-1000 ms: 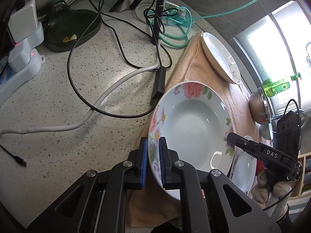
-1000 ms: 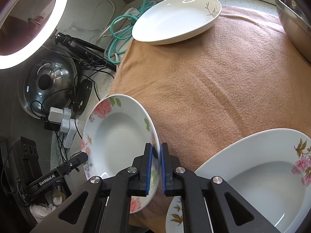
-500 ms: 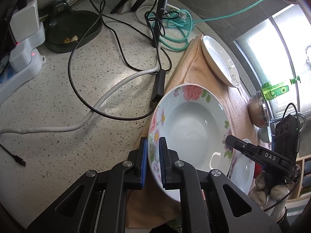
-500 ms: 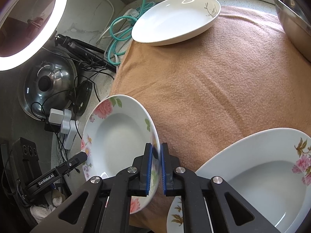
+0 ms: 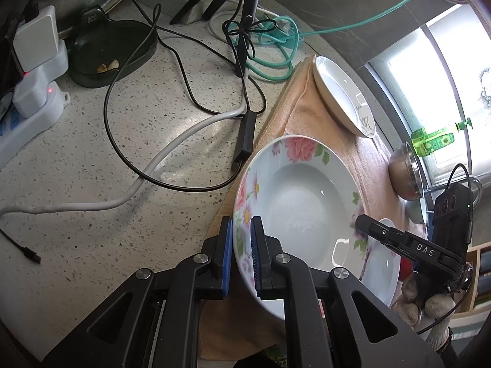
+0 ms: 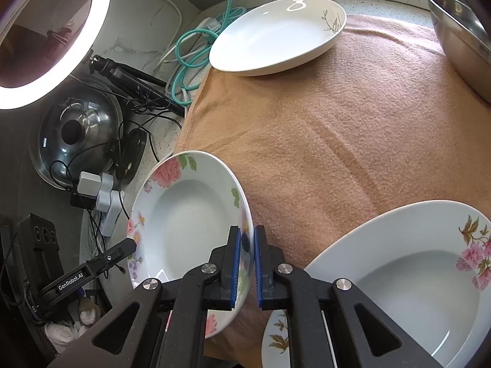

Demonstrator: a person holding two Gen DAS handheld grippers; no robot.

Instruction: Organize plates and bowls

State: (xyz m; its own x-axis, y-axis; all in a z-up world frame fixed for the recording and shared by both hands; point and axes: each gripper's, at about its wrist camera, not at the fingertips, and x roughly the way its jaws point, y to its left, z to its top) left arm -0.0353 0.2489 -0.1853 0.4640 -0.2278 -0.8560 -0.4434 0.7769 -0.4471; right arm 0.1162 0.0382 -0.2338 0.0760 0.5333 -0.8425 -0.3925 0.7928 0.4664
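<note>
A deep plate with pink flowers on its rim [image 5: 300, 196] [image 6: 187, 214] hangs tilted over the left edge of the tan towel [image 6: 337, 138]. Both grippers hold it by opposite rims. My left gripper [image 5: 241, 224] is shut on the rim nearest its camera. My right gripper [image 6: 247, 233] is shut on the opposite rim. One black finger [image 5: 377, 231] of the right gripper shows at the plate's far side in the left wrist view. A finger [image 6: 119, 251] of the left gripper shows the same way in the right wrist view.
On the towel lie a white plate with a leaf motif [image 6: 276, 33] at the back, a steel bowl [image 6: 460, 36] at the right and a stack of floral plates [image 6: 399, 276] in front. Cables [image 5: 184, 92], a power strip [image 5: 27, 116] and a pot lid [image 6: 76, 135] crowd the speckled counter.
</note>
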